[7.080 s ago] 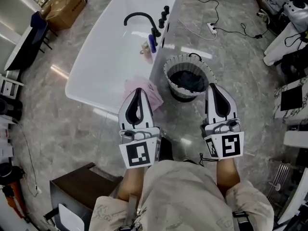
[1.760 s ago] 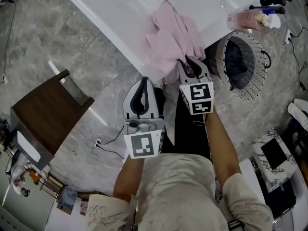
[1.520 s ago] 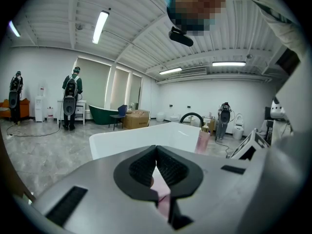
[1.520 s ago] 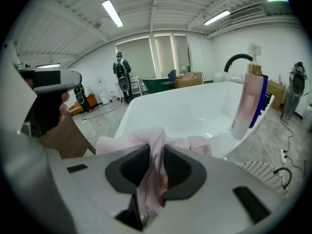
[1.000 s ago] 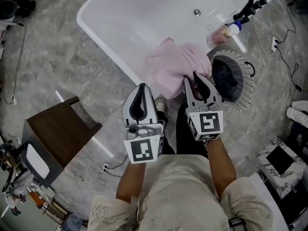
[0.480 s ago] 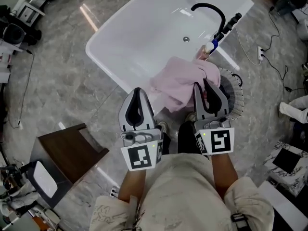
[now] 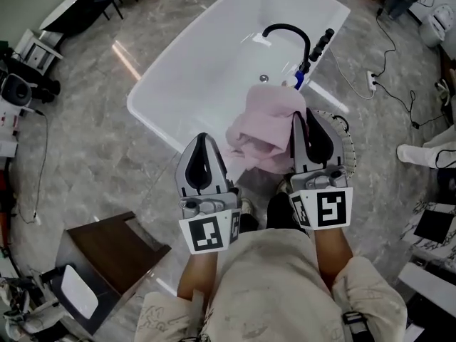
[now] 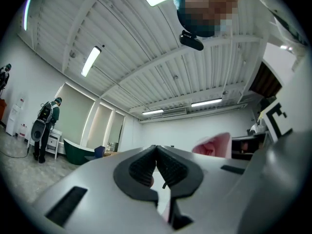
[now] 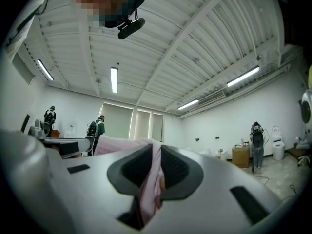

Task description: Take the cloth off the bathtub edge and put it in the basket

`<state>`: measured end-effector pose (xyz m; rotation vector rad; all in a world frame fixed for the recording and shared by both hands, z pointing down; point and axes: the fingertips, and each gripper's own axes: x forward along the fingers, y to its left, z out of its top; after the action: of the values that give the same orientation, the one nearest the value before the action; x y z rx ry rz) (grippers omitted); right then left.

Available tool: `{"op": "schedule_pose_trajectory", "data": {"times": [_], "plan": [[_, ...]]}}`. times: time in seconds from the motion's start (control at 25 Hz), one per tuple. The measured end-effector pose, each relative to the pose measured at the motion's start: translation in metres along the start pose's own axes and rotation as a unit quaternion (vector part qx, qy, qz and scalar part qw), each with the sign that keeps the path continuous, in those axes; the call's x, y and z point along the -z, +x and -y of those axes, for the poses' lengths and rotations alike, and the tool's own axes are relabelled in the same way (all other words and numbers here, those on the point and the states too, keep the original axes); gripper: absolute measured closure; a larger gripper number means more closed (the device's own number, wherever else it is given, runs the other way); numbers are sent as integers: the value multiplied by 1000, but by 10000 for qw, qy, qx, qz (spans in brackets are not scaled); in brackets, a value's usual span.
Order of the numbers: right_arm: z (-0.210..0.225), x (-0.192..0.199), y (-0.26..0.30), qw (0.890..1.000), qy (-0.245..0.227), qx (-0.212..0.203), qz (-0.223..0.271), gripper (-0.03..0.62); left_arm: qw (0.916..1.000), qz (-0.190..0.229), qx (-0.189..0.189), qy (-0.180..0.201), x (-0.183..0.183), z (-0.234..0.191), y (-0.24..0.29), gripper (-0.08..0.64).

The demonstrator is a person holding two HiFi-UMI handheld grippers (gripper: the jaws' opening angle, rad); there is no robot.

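Cloth point(image 7: 265, 123) hangs clear of the bathtub point(image 7: 206, 70), pinched in the right tongs point(image 7: 305, 117) whose jaws have just been tightening, left tongs point(image 7: 203, 141) closed empty; next it needs carrying over the basket point(image 7: 348, 140) and releasing.

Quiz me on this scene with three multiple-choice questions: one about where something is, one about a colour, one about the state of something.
1. Where is the cloth?
A. Lying in the bathtub.
B. Hanging from the right tool.
C. Inside the basket.

2. What colour is the tap?
A. Gold.
B. White.
C. Black.

3. How do the jaws of the left tool stand?
A. Shut, nothing between them.
B. Clamped on the cloth.
C. Spread wide.

1 B: the right gripper view shows pink fabric pinched between its jaws, outside the basket.
2 C: it curves black over the white bathtub.
3 A: the left gripper view shows them meeting on nothing.
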<state>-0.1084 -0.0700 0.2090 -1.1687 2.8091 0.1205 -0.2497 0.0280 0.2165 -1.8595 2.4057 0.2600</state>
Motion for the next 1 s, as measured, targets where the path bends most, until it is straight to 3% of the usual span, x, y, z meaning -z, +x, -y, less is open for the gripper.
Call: {"op": "schedule_pose_trajectory", "data": {"times": [0.24,0.52,1.0], "plan": [[30,-63,-6,9972,90,349,659,551,9991,281,304,-37,-24,16,14,557],[63,-138,-23,9864,-214,831,1404,551,9963,328,786,-132,-57,43,35,557],[150,-204,-82,9591,-717,2054,1812,551,9817,296,1873,-184,-88,129,65,557]]}}
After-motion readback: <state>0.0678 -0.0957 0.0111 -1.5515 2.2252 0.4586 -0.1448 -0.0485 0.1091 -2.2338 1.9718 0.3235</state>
